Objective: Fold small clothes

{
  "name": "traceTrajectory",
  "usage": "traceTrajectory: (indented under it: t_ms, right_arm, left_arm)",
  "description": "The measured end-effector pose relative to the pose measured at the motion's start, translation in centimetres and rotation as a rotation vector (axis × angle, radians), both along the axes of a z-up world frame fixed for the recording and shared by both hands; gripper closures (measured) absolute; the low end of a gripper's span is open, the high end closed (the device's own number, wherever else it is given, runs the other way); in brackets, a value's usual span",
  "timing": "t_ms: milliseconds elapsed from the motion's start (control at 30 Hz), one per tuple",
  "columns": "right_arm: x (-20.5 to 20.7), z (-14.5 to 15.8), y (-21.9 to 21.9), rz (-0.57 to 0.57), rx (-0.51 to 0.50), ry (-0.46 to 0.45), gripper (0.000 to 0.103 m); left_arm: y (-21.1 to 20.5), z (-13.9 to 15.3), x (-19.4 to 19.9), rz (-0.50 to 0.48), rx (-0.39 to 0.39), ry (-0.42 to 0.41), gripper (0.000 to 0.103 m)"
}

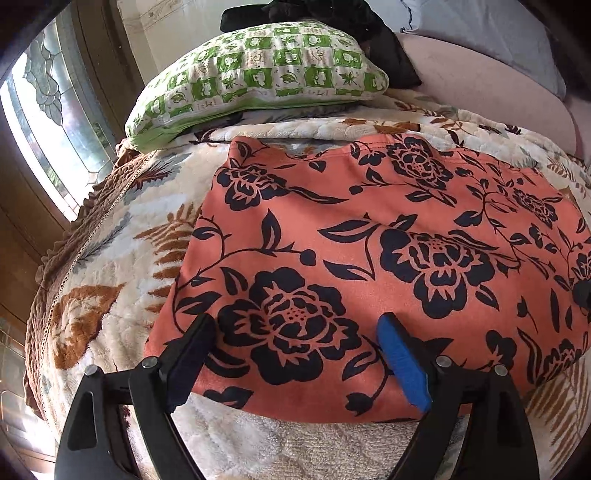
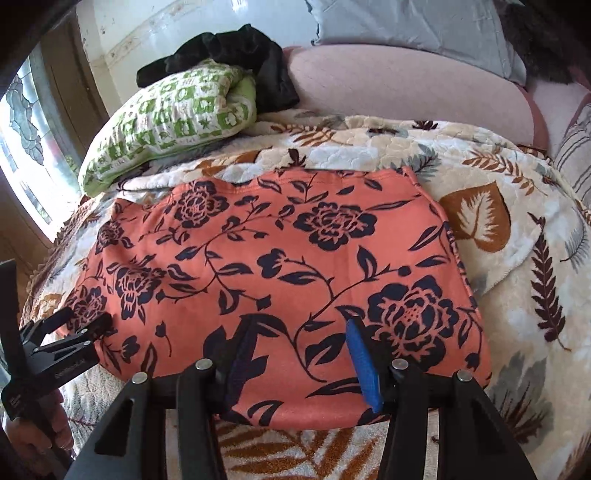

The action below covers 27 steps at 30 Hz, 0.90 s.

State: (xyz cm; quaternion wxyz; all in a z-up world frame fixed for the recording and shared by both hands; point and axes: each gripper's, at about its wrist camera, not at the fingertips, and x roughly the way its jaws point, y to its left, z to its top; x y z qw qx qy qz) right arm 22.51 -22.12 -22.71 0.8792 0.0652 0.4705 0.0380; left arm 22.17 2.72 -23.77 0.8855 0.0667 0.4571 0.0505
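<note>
An orange garment with black flowers [image 1: 369,236] lies folded flat on the leaf-print blanket [image 1: 110,258]; it also shows in the right wrist view [image 2: 280,266]. My left gripper [image 1: 295,332] is open over the garment's near left edge, fingers apart and holding nothing. My right gripper [image 2: 299,332] is open over the garment's near right part, also holding nothing. The left gripper also shows at the left edge of the right wrist view [image 2: 74,328].
A green and white checked pillow [image 1: 258,74] lies at the back of the bed, with a black cloth [image 2: 229,51] behind it. A pink headboard cushion [image 2: 406,88] and a grey pillow [image 2: 424,26] stand at the back. A window [image 1: 44,122] is at the left.
</note>
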Motion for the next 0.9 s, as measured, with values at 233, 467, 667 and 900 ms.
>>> traceTrajectory:
  t_ms: [233,467,667,900]
  right_arm:
    - [0.3,-2.5,1.2,0.045,-0.051,0.103,0.048]
    - [-0.2,-2.5,0.9,0.022,-0.040,0.081,0.048]
    - [-0.8,-3.0,0.9,0.020,-0.043,0.020,0.048]
    - [-2.4,-3.7,1.4,0.049,-0.098,-0.094,0.048]
  left_arm:
    - [0.2,0.7,-1.5,0.008,-0.012,-0.008,0.013]
    - [2.4,2.2,-5.0,0.080,-0.145,-0.031,0.013]
    - [5.0,1.6,-5.7,0.174,-0.260,0.001,0.013]
    - [7.0,1.3,-5.4,0.189,-0.305,0.001,0.013]
